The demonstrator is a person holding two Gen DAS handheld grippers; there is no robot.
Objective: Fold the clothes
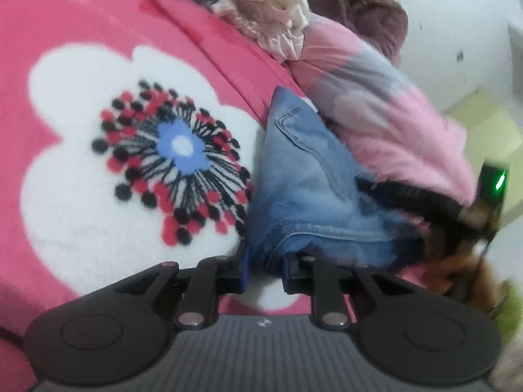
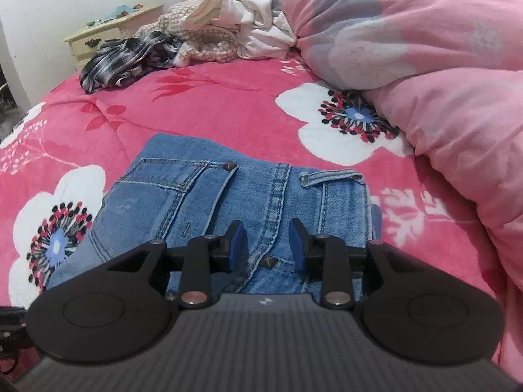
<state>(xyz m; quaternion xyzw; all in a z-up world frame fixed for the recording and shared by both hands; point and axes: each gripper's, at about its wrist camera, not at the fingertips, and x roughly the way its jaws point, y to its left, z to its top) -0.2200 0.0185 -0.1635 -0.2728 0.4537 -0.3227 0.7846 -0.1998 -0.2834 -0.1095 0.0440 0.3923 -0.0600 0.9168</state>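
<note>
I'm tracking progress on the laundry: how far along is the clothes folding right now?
Done: nothing looks finished. In hand: the jeans lie on the pink bedspread; the left claw is clamped on a bunched denim edge, while the right claw hovers over the waistband with jaws apart. Left: finishing the jeans, then the plaid garment and the white clothes heaped at the far side.

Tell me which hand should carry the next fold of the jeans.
Probably the left. The left gripper is already clamped on a bunched fold of the jeans, lifted off the blanket. The right gripper sits over the flat denim with a gap between its jaws, gripping nothing.
</note>
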